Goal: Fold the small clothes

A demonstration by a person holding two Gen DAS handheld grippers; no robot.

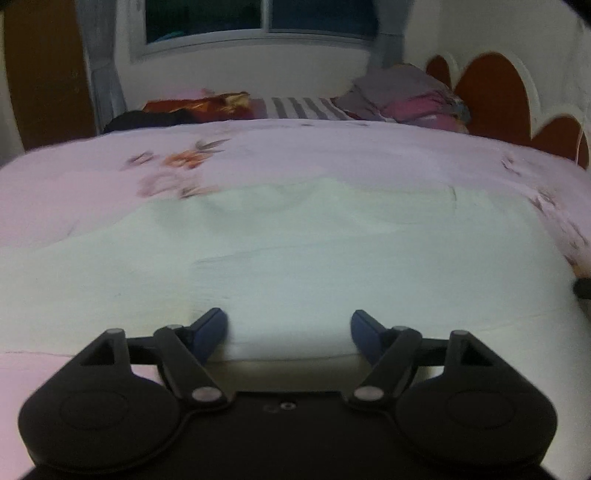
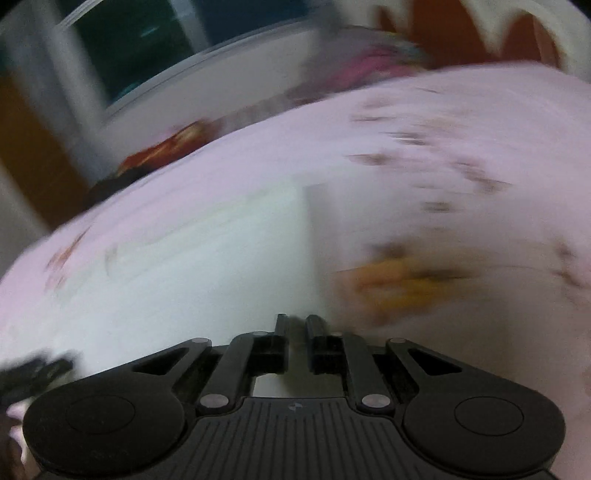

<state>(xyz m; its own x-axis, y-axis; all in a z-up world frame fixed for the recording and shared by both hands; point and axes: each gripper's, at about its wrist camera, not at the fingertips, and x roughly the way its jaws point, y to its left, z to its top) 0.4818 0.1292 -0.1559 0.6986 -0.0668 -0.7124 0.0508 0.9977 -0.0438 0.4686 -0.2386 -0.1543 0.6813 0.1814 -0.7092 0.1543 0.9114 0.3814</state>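
My left hand-held gripper [image 1: 288, 334] is released, jaws spread wide with the blue pads [image 1: 210, 332] low over the near edge of the cloth [image 1: 295, 258], nothing between them. The cloth is a pale, whitish-green garment lying flat on the bed [image 1: 92, 177], spread across the pink floral sheet; its near edge sits right under the pads, far edge reaches toward the orange flower print [image 1: 188, 158]. My right hand-held gripper [image 2: 295, 325] is clenched, fingers nearly together with a thin gap; can't tell if any fabric is pinched there, view is heavily blurred. In the right wrist view it sits at the near edge of the cloth [image 2: 221, 251], close to the cloth's right side edge, sheet [image 2: 461, 147] just beyond with a smeared orange print [image 2: 399, 280]. A dark blurred shape [image 2: 33, 369] at the lower left edge of that view, can't identify it. Further out in the left view: pile of clothes [image 1: 417, 99] at the far right of the bed by the headboard [image 1: 495, 96], striped fabric [image 1: 303, 107] mid-back, red and black items [image 1: 192, 107] far left, window [image 1: 258, 18] on the back wall, brown door [image 1: 44, 74] at left.
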